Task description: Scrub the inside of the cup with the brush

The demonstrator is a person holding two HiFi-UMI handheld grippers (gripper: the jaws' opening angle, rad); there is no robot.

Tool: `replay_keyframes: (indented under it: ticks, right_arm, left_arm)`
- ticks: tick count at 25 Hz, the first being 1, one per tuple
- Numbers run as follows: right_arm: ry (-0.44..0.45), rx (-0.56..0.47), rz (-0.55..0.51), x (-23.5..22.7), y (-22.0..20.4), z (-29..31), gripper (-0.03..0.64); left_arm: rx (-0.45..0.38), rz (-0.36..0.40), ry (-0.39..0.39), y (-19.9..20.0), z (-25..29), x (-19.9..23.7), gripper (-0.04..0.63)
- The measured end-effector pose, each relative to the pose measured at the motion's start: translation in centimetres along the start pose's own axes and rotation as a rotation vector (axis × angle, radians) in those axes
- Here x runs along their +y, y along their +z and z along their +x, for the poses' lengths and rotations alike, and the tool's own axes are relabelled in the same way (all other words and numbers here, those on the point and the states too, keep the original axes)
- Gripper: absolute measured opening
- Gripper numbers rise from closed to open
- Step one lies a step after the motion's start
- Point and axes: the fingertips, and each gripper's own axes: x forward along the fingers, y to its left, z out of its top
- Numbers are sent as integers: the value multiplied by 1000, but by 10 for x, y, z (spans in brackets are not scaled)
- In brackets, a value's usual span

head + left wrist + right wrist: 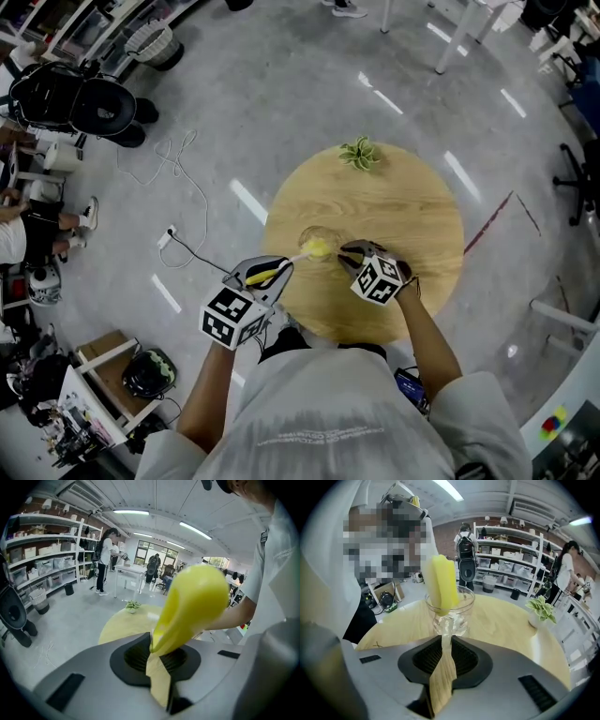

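**Brush head inside the cup**

The clear cup (pixel 307 235) stands near the middle of the round wooden table (pixel 403 211), with the yellow brush (pixel 320 248) head in it. Both forearms reach forward, tilted down toward it. The left gripper (pixel 277 270) is clamped on the brush handle. The right gripper (pixel 446 637) has its jaws nearly together, pinching the cup's near wall.

Brush (pixel 319 249) in cup (pixel 306 238) on tbl (pixel 403 211), plant (pixel 359 153) behind

tally: one round table (pixel 412 216). one glass cup (pixel 461 618). one yellow brush (pixel 194 602). one potted plant (pixel 360 153). grippers, two: left gripper (pixel 277 269), right gripper (pixel 348 252).
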Motion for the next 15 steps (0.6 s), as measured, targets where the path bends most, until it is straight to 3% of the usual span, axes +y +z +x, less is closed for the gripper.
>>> replay_keyframes:
  ticks: [6, 15]
  right_arm:
    - [-14, 6, 50, -2, -2, 0, 86]
    - [-23, -6, 123, -2, -3, -3, 88]
  left_arm:
    - [19, -50, -56, 6, 19, 9, 51]
    - [84, -61, -91, -5, 52, 3, 55]
